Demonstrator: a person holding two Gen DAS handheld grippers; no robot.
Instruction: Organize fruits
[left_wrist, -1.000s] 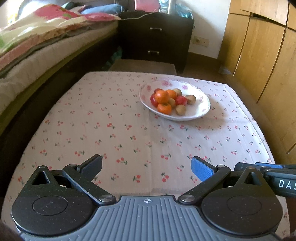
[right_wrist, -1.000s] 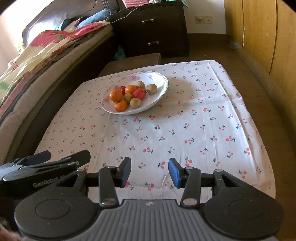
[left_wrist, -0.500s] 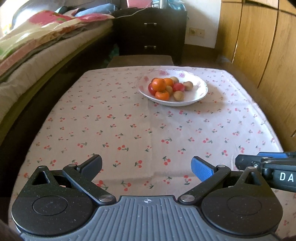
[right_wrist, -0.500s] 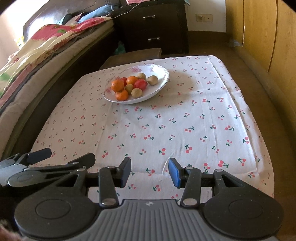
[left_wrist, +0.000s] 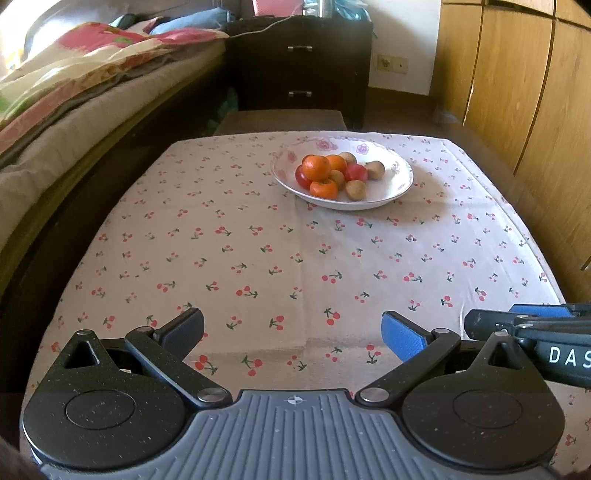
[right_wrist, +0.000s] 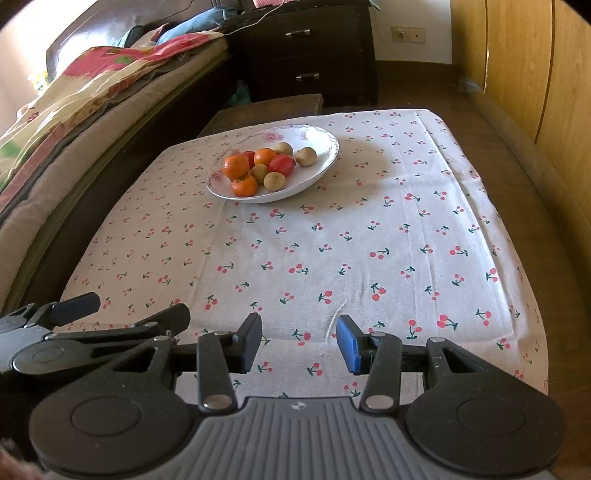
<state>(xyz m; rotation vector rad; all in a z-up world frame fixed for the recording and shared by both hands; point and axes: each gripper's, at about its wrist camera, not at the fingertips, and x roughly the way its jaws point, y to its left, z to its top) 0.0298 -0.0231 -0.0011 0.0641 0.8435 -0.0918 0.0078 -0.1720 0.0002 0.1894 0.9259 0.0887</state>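
Note:
A white floral plate (left_wrist: 397, 186) (right_wrist: 317, 168) stands at the far side of the table and holds several fruits: oranges (left_wrist: 316, 167) (right_wrist: 235, 166), red fruits (left_wrist: 356, 172) (right_wrist: 281, 164) and small brown fruits (left_wrist: 356, 189) (right_wrist: 274, 181). My left gripper (left_wrist: 293, 334) is open wide and empty, low over the table's near edge, far from the plate. My right gripper (right_wrist: 300, 341) is open and empty, also at the near edge. Each gripper shows at the side of the other's view.
The table carries a white cherry-print cloth (left_wrist: 258, 258). A bed with a flowered quilt (left_wrist: 74, 92) runs along the left. A dark nightstand (left_wrist: 299, 66) stands behind the table and wooden wardrobe doors (left_wrist: 517, 92) stand at the right.
Both grippers have pulled back towards the near edge, so the plate looks farther away. Both stay open and empty.

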